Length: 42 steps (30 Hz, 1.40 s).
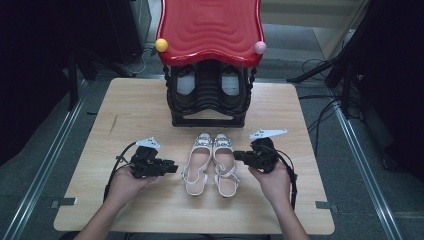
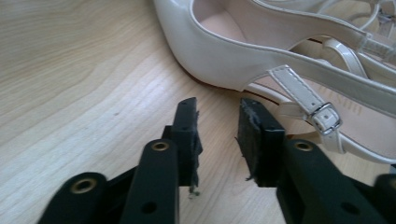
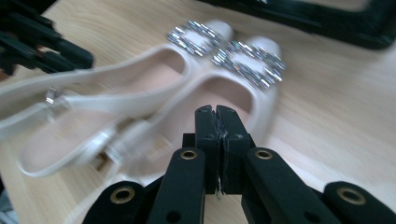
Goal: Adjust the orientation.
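A pair of white slingback shoes with jewelled buckles lies side by side at the table's middle, toes pointing away: the left shoe and the right shoe. My left gripper rests in a hand just left of the pair, pointing at it, jaws apart with nothing between them. In the left gripper view the gripper stops short of the left shoe's side, near its buckled strap. My right gripper, right of the pair, has its jaws pressed together and empty. The right gripper view shows it over the right shoe.
A black shoe rack with a red wavy top stands at the table's far middle, dark shoes inside. The wooden table has bare room left and right. Cables and dark stands lie on the floor around it.
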### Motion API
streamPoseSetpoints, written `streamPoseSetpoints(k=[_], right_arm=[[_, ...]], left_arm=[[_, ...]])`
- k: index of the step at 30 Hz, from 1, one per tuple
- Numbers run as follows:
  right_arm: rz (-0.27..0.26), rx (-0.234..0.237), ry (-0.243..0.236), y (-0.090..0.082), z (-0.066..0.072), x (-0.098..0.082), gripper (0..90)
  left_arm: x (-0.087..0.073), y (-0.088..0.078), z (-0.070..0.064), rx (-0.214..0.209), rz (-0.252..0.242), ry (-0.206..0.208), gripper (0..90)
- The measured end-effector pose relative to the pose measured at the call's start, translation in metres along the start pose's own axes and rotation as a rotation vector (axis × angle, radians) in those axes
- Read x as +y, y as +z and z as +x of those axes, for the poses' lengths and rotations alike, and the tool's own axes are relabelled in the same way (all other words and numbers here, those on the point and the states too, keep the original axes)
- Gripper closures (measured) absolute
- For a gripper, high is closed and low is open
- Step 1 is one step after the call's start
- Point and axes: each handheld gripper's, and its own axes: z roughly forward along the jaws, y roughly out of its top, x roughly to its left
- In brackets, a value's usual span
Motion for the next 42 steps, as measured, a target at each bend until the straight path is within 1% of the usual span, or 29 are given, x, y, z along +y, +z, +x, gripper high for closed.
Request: streamPoseSetpoints(k=[3,4,6,7,9,10,13,15,16,17,18,21,23,26,30,32,37,40,42], right_arm=[[0.011,-0.019,0.022,-0.001,-0.01,-0.01,90.0],[0.015,-0.026,0.026,0.0,-0.013,-0.012,90.0],[0.02,-0.037,0.03,0.003,-0.018,-0.015,90.0],[0.031,-0.046,0.031,0.006,-0.019,-0.017,90.0],[0.064,-0.051,0.038,0.013,-0.021,-0.02,90.0],[0.071,-0.052,0.045,0.016,-0.022,-0.021,90.0],[0.09,-0.03,0.066,0.025,-0.022,-0.024,90.0],[0.09,-0.013,0.069,0.028,-0.02,-0.023,90.0],[0.091,-0.021,0.065,0.029,-0.019,-0.022,90.0],[0.09,-0.022,0.063,0.029,-0.018,-0.022,90.0],[0.088,-0.022,0.067,0.03,-0.018,-0.022,90.0],[0.084,-0.002,0.088,0.03,-0.02,-0.023,90.0],[0.078,0.007,0.099,0.03,-0.022,-0.024,90.0],[0.071,0.002,0.101,0.032,-0.023,-0.026,90.0],[0.071,0.001,0.103,0.032,-0.023,-0.026,90.0],[0.071,-0.001,0.103,0.033,-0.023,-0.026,90.0],[0.071,-0.006,0.1,0.033,-0.021,-0.025,90.0],[0.068,-0.007,0.106,0.034,-0.021,-0.025,90.0],[0.064,-0.008,0.107,0.034,-0.02,-0.025,90.0]], left_arm=[[0.002,0.006,0.0,-0.005,0.026,0.007,77.5],[0.003,0.008,0.0,-0.015,0.027,0.004,80.3],[0.005,0.011,0.002,-0.034,0.028,-0.005,82.5],[0.006,0.013,0.003,-0.038,0.034,-0.006,82.7],[0.007,0.017,0.003,-0.032,0.042,-0.007,82.6],[0.007,0.02,0.003,-0.034,0.045,-0.007,82.4],[0.008,0.025,0.003,-0.046,0.051,-0.009,81.3],[0.008,0.028,0.002,-0.059,0.056,-0.012,81.2],[0.008,0.029,0.001,-0.064,0.062,-0.007,81.3],[0.008,0.03,-0.001,-0.055,0.071,0.002,81.9],[0.008,0.031,-0.001,-0.052,0.071,0.005,82.1],[0.008,0.031,-0.002,-0.057,0.073,0.005,82.2],[0.008,0.032,-0.003,-0.072,0.073,0.003,82.3],[0.007,0.034,-0.006,-0.088,0.077,0.011,82.3],[0.008,0.037,-0.012,-0.091,0.083,0.032,81.7],[0.007,0.038,-0.014,-0.085,0.082,0.036,81.7],[0.007,0.038,-0.015,-0.087,0.081,0.03,82.5],[0.007,0.039,-0.015,-0.097,0.078,0.024,83.4],[0.007,0.039,-0.016,-0.094,0.078,0.024,83.8]])
